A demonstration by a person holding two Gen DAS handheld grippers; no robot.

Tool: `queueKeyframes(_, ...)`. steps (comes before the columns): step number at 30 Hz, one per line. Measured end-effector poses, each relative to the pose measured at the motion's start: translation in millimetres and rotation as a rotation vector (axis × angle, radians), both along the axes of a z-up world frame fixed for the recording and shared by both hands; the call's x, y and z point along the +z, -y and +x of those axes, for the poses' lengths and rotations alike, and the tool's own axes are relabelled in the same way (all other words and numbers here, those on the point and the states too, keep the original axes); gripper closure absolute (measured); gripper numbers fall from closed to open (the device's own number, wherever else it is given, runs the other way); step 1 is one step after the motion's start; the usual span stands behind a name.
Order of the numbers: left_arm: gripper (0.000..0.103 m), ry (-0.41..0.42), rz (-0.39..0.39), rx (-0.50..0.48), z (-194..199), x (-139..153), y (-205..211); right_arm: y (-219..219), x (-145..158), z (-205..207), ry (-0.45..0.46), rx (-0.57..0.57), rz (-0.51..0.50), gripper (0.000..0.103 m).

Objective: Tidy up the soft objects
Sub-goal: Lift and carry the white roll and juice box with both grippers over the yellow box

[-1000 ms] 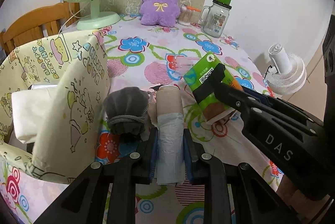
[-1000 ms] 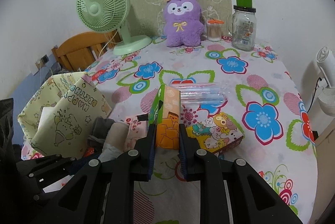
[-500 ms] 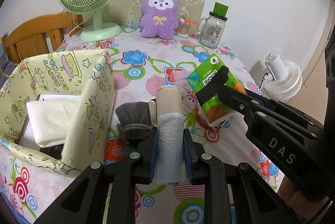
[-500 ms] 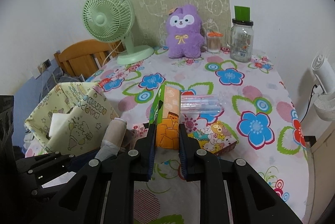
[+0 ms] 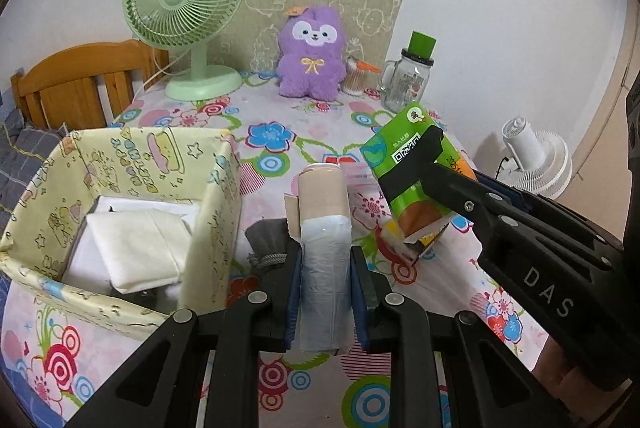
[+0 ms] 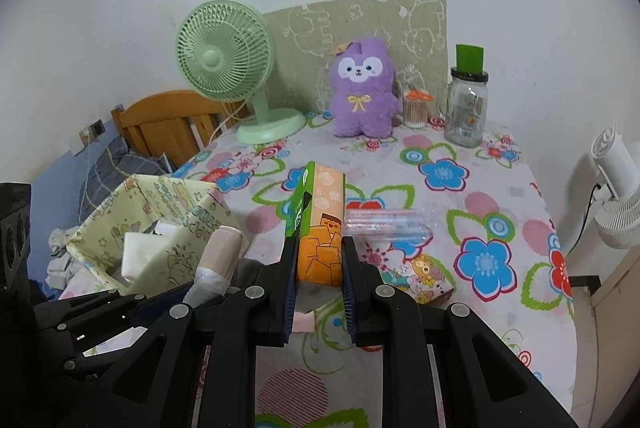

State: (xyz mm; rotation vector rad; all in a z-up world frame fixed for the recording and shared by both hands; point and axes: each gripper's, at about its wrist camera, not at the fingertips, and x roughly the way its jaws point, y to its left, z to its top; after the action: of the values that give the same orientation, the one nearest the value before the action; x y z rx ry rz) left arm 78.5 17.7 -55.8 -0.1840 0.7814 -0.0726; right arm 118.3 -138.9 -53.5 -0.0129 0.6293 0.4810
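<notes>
- The left hand-held gripper [image 5: 324, 292] is clenched on a roll of thin bags [image 5: 323, 228], beige at the far end and white between the pads, carried clear of the table [image 5: 280, 132].
- The right hand-held gripper [image 6: 318, 280] grasps a green-and-orange tissue pack [image 6: 320, 228], also off the table.
- The yellow fabric bin [image 5: 200, 188] at the table's left edge already holds folded white cloth [image 5: 136, 244] (so some sorting looks done).
- Left to do, I judge: both held items go into the bin, then the grey drawstring pouch [image 5: 268, 240] lying beside it.
- Whether the purple plush [image 5: 312, 56] and the cartoon-print pack [image 6: 420, 276] belong in the bin, I cannot tell.
</notes>
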Motion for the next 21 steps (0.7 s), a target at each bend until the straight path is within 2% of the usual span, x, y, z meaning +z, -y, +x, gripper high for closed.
queueKeyframes(21, 0.081, 0.075, -0.016, 0.049, -19.0, 26.7, -40.4, -37.6, 34.4, -22.2, 0.082, 0.036, -0.007, 0.081)
